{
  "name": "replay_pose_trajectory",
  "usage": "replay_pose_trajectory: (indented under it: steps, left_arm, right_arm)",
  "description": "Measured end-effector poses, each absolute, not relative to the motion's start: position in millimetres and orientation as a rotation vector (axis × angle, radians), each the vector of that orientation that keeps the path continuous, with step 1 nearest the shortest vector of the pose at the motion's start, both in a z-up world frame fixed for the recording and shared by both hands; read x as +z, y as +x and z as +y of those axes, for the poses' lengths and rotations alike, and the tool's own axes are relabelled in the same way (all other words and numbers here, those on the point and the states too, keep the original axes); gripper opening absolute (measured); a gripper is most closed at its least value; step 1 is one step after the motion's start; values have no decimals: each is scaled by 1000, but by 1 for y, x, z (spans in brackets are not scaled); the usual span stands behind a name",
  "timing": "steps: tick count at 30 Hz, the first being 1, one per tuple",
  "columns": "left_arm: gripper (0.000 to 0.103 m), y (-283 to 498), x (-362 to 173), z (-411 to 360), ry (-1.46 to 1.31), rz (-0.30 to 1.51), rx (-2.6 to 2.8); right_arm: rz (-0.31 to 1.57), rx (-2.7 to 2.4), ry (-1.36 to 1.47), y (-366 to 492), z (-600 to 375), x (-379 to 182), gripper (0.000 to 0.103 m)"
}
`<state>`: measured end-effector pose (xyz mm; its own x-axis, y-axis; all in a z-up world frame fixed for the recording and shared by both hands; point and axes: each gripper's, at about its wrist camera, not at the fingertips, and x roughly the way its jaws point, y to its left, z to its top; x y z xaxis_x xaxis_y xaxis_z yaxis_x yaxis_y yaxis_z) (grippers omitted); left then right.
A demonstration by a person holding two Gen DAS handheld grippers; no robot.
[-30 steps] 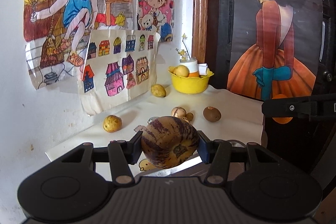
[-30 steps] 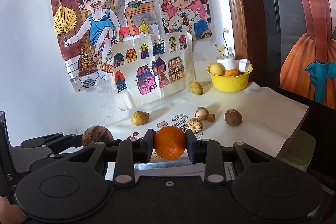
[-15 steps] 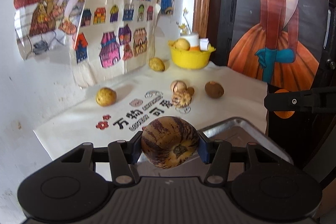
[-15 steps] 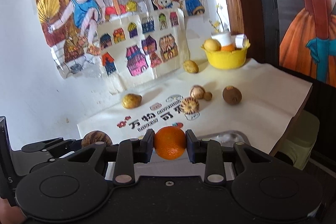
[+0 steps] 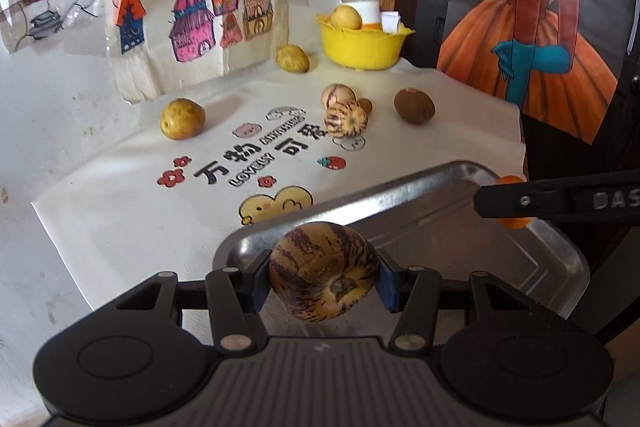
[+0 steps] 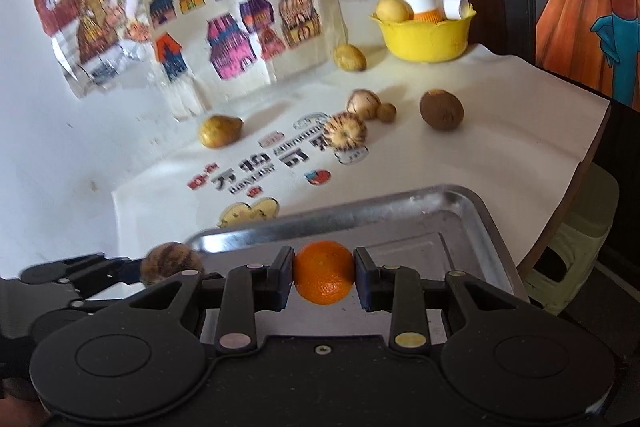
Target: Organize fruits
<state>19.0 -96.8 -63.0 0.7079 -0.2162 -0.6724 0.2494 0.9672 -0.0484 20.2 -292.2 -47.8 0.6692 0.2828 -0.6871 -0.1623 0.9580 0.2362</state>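
- Left gripper [image 5: 324, 273] is clamping a striped pepino melon [image 5: 323, 270] above the steel tray's [image 5: 420, 179] near-left corner.
- Right gripper [image 6: 323, 273] is pinching a mandarin [image 6: 323, 271] over the tray's middle (lower both before releasing, or they'll roll).

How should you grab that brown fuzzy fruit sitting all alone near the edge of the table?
Grip the brown fruit across its short middle, coming down from above. It is egg-shaped and lies on its side on the white cloth with free space all round, so jaws placed on its two long flanks should hold without it rolling.
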Motion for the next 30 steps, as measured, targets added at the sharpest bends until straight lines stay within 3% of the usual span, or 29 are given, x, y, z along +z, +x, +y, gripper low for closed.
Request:
replay_pose_trajectory:
  steps: [30]
  left_arm:
    - [59,37,-97,-108,126,809,-247]
  right_arm:
    - [899,200,56,51,-286,-103,34]
